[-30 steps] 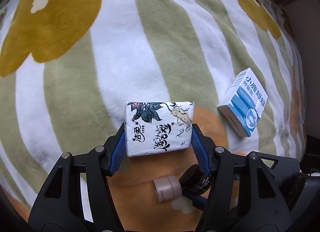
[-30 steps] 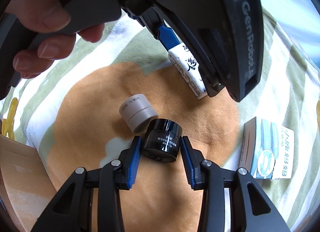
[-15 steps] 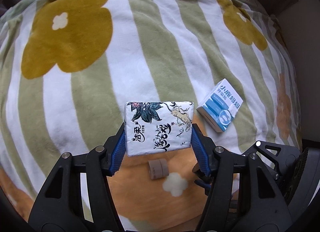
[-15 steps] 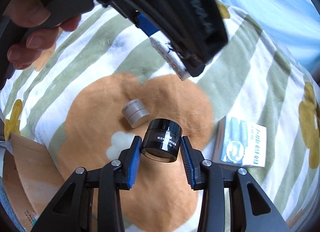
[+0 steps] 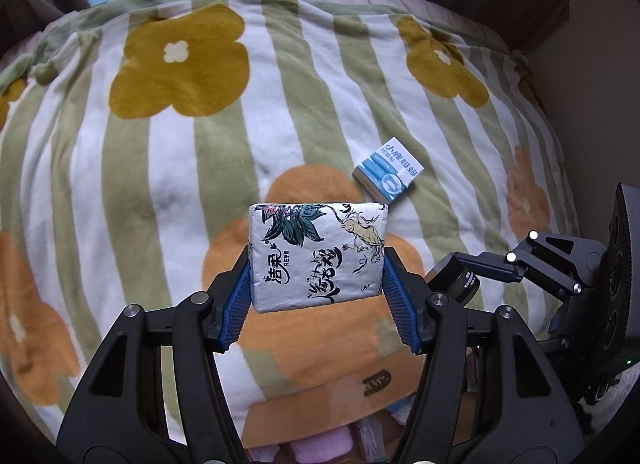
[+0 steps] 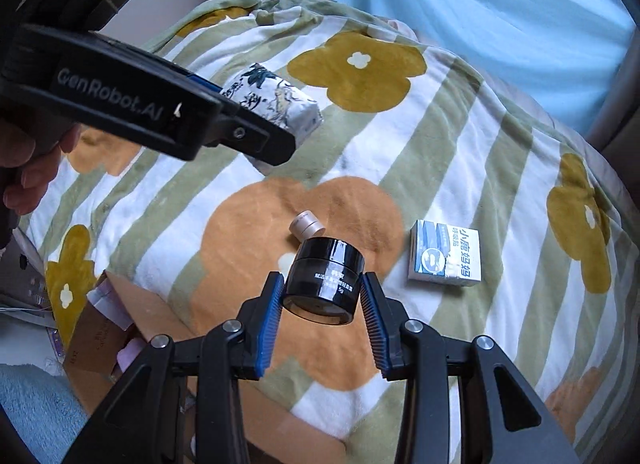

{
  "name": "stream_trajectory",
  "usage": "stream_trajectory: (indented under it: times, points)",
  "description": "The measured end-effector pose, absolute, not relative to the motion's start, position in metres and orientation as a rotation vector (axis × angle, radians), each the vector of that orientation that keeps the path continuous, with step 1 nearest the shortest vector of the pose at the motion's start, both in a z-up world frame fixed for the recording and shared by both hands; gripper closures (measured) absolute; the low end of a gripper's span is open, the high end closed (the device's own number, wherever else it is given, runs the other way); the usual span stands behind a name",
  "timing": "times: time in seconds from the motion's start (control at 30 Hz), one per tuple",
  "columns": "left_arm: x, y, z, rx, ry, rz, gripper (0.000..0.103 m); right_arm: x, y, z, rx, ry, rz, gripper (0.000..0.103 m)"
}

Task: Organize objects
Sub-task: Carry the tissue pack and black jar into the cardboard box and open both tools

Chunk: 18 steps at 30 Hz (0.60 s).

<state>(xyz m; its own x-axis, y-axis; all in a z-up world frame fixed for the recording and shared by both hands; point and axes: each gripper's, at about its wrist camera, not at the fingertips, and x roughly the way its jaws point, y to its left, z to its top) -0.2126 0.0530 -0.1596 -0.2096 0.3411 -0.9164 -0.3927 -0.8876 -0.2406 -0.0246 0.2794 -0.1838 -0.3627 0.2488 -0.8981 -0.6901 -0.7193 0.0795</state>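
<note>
My left gripper [image 5: 316,300] is shut on a white tissue pack [image 5: 318,254] printed with leaves and black script, held high above the striped flower blanket [image 5: 160,168]. The pack also shows in the right wrist view [image 6: 276,102]. My right gripper [image 6: 320,304] is shut on a black cosmetic jar [image 6: 324,280], also held above the blanket; the jar shows in the left wrist view [image 5: 454,278]. A small beige cylinder [image 6: 306,224] and a blue-and-white box [image 6: 444,258] lie on the blanket. The box shows in the left wrist view [image 5: 388,174] too.
An open cardboard box [image 6: 104,328] with pink items sits below the blanket's near edge; its flap shows in the left wrist view [image 5: 340,396]. A blue curtain [image 6: 480,16] hangs behind the bed. A blue towel [image 6: 36,416] lies at lower left.
Both grippers have risen well above the blanket with the tissue pack and the jar, drawing back towards the cardboard box. The cylinder and blue box stayed put and look smaller.
</note>
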Motion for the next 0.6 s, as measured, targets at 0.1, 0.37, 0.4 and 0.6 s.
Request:
stream_trajectory:
  times: [0.1, 0.37, 0.4, 0.6]
  points:
    - [-0.182, 0.038, -0.150, -1.595, 0.040, 2.152, 0.046, -0.023, 0.259, -0.175, -1.267, 0.635, 2.108, 0.067]
    - [-0.100, 0.004, -0.141, -1.623, 0.003, 2.181, 0.046, -0.005, 0.204, -0.158, -1.230, 0.735, 2.077, 0.067]
    - [-0.090, 0.001, -0.142, -1.628, 0.005, 2.184, 0.046, -0.003, 0.198, -0.158, -1.228, 0.743, 2.075, 0.067]
    - [-0.040, -0.014, -0.160, -1.685, -0.048, 2.173, 0.046, 0.009, 0.164, -0.163, -1.228, 0.801, 2.055, 0.067]
